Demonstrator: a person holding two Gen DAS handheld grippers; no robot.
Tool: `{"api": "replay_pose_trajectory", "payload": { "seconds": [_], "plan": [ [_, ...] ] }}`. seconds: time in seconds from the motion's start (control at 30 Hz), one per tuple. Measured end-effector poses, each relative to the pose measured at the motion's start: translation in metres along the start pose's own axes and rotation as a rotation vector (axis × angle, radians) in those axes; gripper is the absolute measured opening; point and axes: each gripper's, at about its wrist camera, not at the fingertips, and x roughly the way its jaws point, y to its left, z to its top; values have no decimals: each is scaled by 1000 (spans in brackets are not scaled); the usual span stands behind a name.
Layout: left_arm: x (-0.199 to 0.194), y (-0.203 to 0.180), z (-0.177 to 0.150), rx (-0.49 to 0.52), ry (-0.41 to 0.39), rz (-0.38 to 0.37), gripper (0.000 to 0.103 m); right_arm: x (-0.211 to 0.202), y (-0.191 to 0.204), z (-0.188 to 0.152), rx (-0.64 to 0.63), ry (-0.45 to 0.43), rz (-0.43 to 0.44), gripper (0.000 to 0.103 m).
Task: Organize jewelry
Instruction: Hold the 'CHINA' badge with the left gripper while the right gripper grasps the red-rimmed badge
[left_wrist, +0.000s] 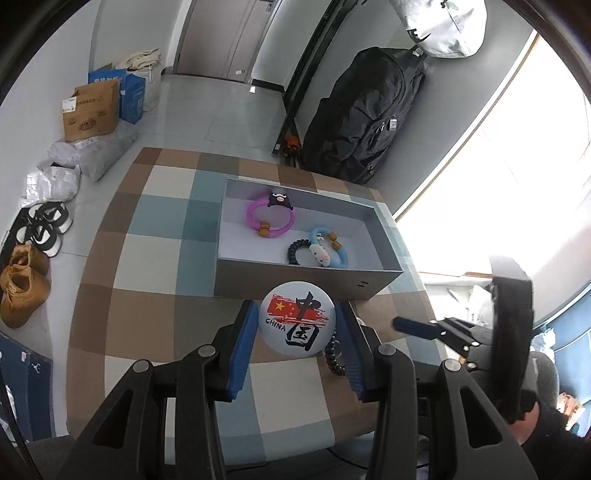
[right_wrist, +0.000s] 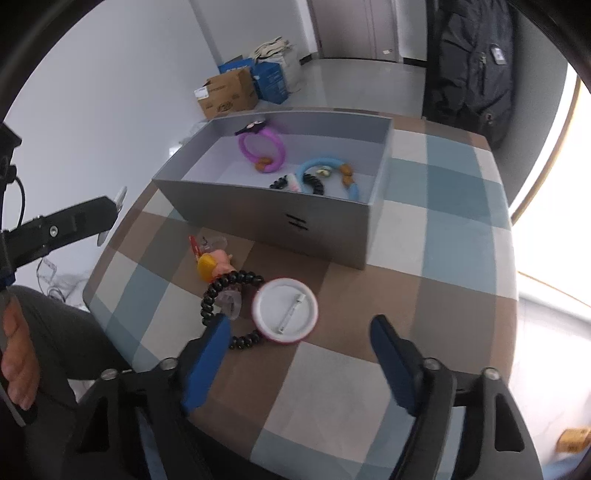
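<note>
My left gripper (left_wrist: 297, 314) is shut on a round white badge (left_wrist: 296, 318) printed with a red flag and "CHINA", held above the checked tablecloth just in front of the grey box (left_wrist: 306, 284). In the right wrist view, my right gripper (right_wrist: 299, 328) stands open over a second badge (right_wrist: 285, 311), which lies face down with its pin back up and a pink rim. Its left fingertip overlaps a black bead bracelet (right_wrist: 221, 291). The box (right_wrist: 266, 214) holds a purple bracelet (right_wrist: 260, 147), a blue bracelet (right_wrist: 332, 170) and a black spiral band (right_wrist: 314, 182).
A small pink and yellow figure charm (right_wrist: 214, 264) and a clear clip lie on the cloth beside the beads. Table edges are close at left and right. A black backpack (left_wrist: 369, 122), cardboard boxes (left_wrist: 92, 110) and shoes (left_wrist: 26, 284) sit on the floor beyond.
</note>
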Motion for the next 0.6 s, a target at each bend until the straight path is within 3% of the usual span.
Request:
{"api": "replay_pose_trajectory", "payload": {
  "seconds": [0.27,0.4,0.47,0.6],
  "plan": [
    [-3,5,2,-14,2,-11,38,13,10,5,-41,21,-25,39],
    [-1,10,3,-35,14,-18,38,14,14,8,-68,14,-48,37],
    [-1,12,3,-45,18,-22,38,12,16,9,-80,6,-47,27],
    [-1,13,3,-53,19,-28,38,13,19,8,-85,6,-59,27]
  ]
}}
